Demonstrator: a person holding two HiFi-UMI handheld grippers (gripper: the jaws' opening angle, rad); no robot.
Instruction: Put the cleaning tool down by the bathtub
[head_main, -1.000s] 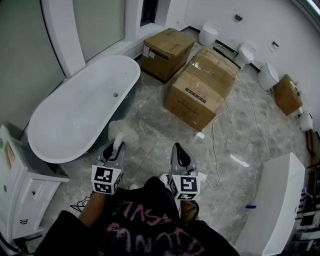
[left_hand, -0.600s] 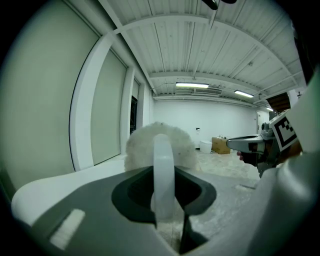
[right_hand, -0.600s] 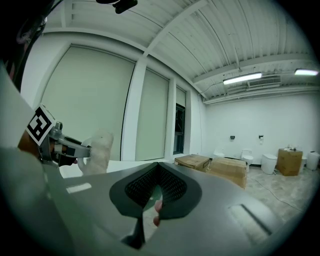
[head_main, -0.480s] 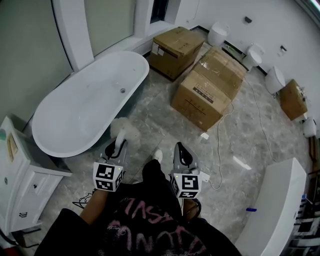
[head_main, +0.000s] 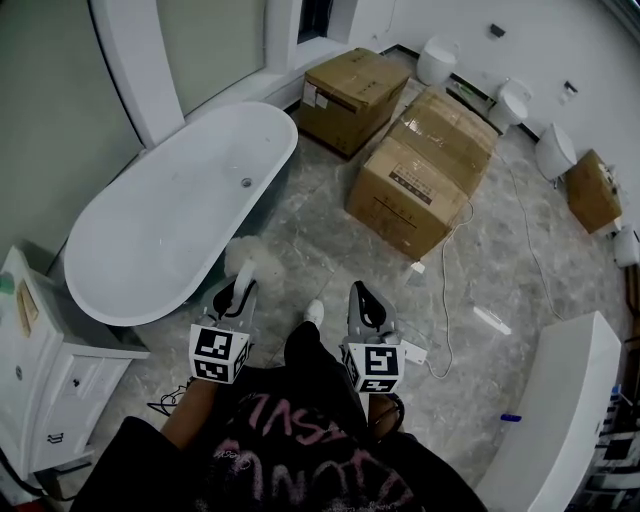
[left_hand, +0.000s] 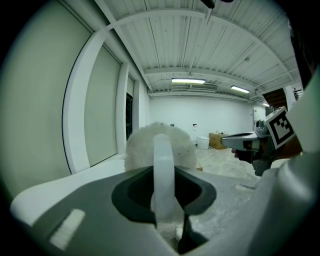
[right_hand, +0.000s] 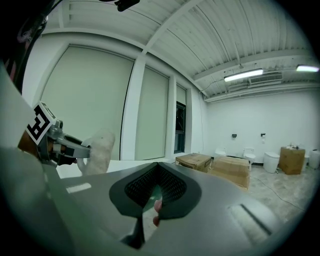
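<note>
Beyond bathtub (head_main: 150, 230) and cleaning tool (head_main: 251, 262), cardboard boxes (head_main: 425, 170)

Left gripper (head_main: 238, 294) hides part of the cleaning tool (head_main: 249, 259).

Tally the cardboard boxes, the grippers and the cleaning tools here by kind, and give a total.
Cardboard boxes: 4
Grippers, the left gripper and the right gripper: 2
Fluffy white cleaning tool, its handle clamped in the left gripper: 1
Total: 7
</note>
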